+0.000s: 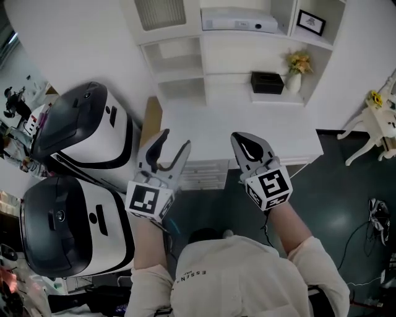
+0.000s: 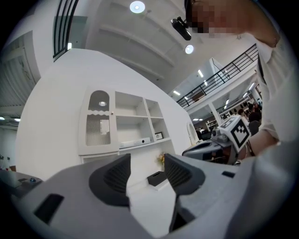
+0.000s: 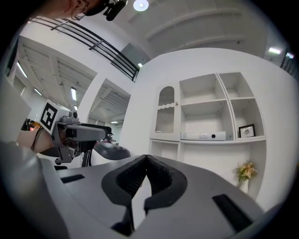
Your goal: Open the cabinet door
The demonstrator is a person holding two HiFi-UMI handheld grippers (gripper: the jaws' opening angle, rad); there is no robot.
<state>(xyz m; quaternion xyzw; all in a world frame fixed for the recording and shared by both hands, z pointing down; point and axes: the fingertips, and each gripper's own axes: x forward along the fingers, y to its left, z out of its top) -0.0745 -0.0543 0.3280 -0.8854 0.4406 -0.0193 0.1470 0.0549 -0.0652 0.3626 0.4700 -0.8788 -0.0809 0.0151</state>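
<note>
- The left gripper (image 1: pixel 173 147) is held empty, jaws spread apart, before the white shelf unit (image 1: pixel 235 59).
- The right gripper (image 1: pixel 242 142) — jaws pressed together, nothing between them — is held beside it.
- The cabinet door (image 1: pixel 159 12), a ribbed panel, sits closed in the unit's upper-left bay — well apart from both.

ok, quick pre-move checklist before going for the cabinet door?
1. cabinet door shut, ready to open: ok.
2. knob in view: ok.
3. left gripper open and empty: ok.
4. right gripper open: not ok, jaws together, nothing held.
5. Contact with the door: not ok, both grippers are short of it.
6. black box and vase off to the side of the door: ok.
</note>
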